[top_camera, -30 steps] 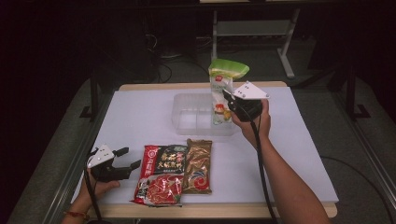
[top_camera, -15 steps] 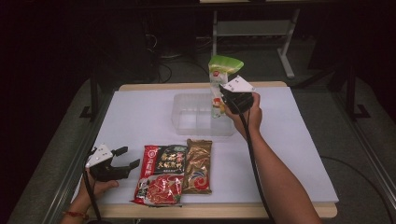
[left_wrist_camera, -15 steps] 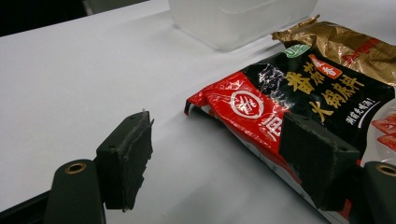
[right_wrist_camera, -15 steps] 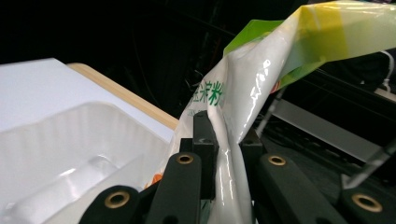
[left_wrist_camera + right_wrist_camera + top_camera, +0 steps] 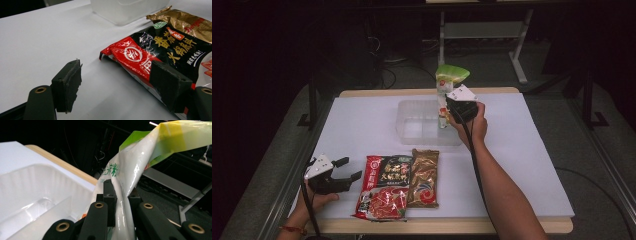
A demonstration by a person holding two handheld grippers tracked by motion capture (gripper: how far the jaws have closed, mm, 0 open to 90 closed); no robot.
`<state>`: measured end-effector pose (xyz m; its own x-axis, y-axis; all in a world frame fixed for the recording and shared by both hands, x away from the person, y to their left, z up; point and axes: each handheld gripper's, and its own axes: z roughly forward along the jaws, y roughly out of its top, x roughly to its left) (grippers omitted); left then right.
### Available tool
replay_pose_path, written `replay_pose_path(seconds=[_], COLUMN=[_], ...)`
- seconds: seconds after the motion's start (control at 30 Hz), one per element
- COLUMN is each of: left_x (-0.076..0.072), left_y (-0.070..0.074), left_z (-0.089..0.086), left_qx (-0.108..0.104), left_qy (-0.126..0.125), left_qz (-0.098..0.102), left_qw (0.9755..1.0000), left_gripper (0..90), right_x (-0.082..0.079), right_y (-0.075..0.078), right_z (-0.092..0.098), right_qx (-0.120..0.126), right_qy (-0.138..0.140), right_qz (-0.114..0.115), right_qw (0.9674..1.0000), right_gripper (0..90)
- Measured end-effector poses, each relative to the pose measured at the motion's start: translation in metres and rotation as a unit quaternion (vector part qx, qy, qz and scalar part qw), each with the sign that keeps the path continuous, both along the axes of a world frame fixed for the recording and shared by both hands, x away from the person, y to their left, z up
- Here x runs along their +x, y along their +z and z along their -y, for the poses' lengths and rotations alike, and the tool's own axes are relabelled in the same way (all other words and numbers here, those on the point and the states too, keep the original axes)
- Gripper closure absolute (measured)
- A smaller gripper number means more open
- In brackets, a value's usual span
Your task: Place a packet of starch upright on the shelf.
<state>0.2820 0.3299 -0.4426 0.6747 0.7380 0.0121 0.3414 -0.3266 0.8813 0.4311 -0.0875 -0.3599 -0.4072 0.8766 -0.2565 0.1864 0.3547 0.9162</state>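
Observation:
My right gripper (image 5: 445, 106) is shut on a white and green snack bag (image 5: 450, 76) and holds it upright over the right end of a clear plastic tray (image 5: 412, 131). In the right gripper view the bag (image 5: 140, 160) is pinched between the jaws (image 5: 121, 205), above the tray (image 5: 30, 192). Near the front left corner my left gripper (image 5: 349, 169) stands open, just left of a red and black pouch (image 5: 384, 187). A gold and brown packet (image 5: 424, 177) lies beside that pouch. The left gripper view shows the pouch (image 5: 160, 47) under the right jaw.
The white table (image 5: 362, 125) has a wooden edge at the back and front. Dark floor, cables and a metal frame (image 5: 482, 30) lie beyond the far edge. The tray (image 5: 125, 10) sits past the pouch in the left gripper view.
My right gripper has carried the bag leftward, from past the tray's right end to over its right end. The left gripper has stayed in place.

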Motion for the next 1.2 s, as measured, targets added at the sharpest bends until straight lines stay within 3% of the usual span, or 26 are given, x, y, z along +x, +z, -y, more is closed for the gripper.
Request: replay_pose_path(seconds=[0.23, 0.47, 0.57, 0.67, 0.83, 0.93, 1.1, 1.2], left_x=[0.0, 0.0, 0.0, 0.0, 0.0, 0.0, 0.0, 0.0], left_y=[0.0, -0.001, -0.001, -0.001, -0.001, -0.001, -0.002, -0.002], left_z=[0.0, 0.001, 0.002, 0.002, 0.003, 0.003, 0.004, 0.005], left_qx=[0.001, 0.002, 0.006, 0.009, 0.009, 0.01, 0.012, 0.014], left_qy=[0.0, -0.003, -0.006, -0.007, -0.008, -0.01, -0.013, -0.015], left_qz=[0.0, -0.002, -0.003, -0.003, -0.005, -0.007, -0.01, -0.01], left_qw=[1.0, 1.0, 1.0, 0.9999, 0.9999, 0.9999, 0.9998, 0.9997], left_gripper=[25.5, 25.5, 25.5, 25.5, 25.5, 25.5, 25.5, 25.5], right_x=[-0.005, -0.011, -0.014, -0.016, -0.022, -0.024, -0.023, -0.024], right_y=[-0.017, -0.021, -0.025, -0.028, -0.026, -0.025, -0.024, -0.027], right_z=[-0.002, 0.004, 0.008, 0.009, 0.014, 0.016, 0.024, 0.023], right_qx=[-0.005, 0.0, -0.007, -0.015, -0.006, -0.023, -0.048, -0.073], right_qy=[0.01, 0.024, 0.042, 0.053, 0.065, 0.079, 0.108, 0.112], right_qz=[-0.002, -0.008, -0.029, -0.034, -0.042, -0.059, -0.095, -0.099], right_qw=[0.9999, 0.9997, 0.9987, 0.9979, 0.997, 0.9949, 0.9885, 0.986], right_gripper=[82.6, 81.7, 79.2, 79.0, 78.2, 77.4, 80.1, 81.5])
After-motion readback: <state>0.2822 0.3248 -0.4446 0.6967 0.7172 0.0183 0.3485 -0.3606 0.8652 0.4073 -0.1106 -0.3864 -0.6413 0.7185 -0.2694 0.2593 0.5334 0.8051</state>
